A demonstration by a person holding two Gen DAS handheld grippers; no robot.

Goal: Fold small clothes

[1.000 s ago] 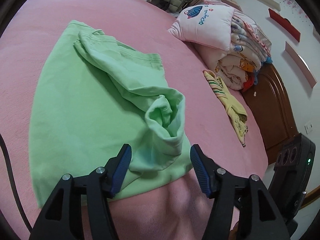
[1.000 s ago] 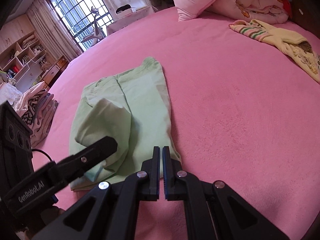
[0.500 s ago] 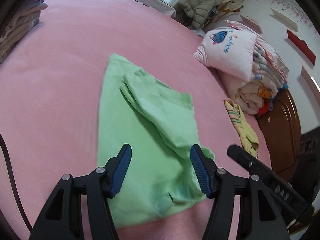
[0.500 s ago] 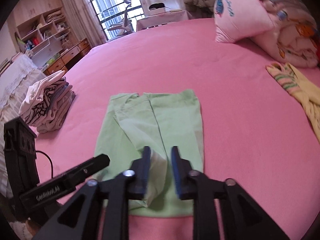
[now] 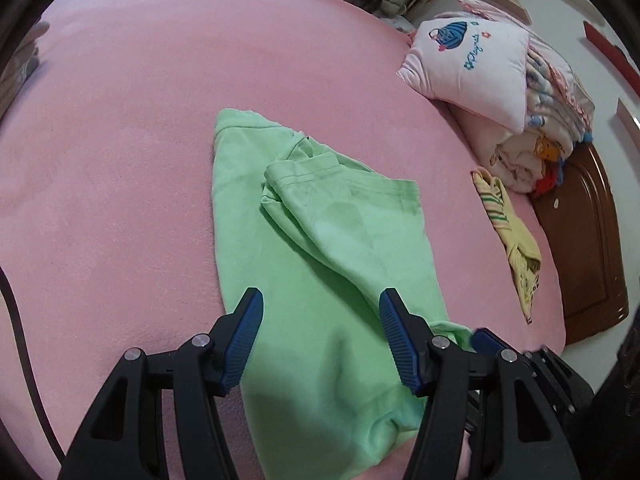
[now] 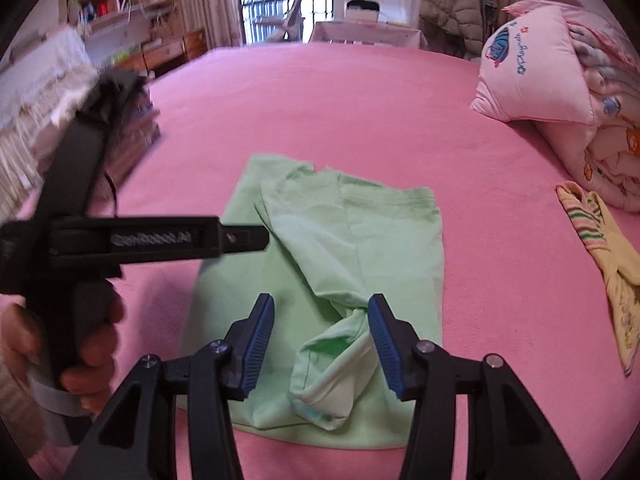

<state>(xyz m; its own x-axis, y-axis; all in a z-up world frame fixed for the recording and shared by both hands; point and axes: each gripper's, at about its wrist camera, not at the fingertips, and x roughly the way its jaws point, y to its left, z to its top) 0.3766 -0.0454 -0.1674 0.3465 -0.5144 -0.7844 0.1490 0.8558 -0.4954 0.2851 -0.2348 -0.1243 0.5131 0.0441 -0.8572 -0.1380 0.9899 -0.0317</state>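
Green garment partly folded on pink bed. Left gripper wide, holding nothing. Right gripper opening, empty, over sleeve; yellow garment at three o'clock.

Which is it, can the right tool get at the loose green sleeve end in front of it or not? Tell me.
Probably yes. The right tool is opening, pads clear, with the sleeve end of the green shirt lying just below and between them. Nothing covers it; the left tool sits off to the side.

A light green garment lies on a pink bed. The small garment near the pink pillow is pale yellow with green and pink stripes.
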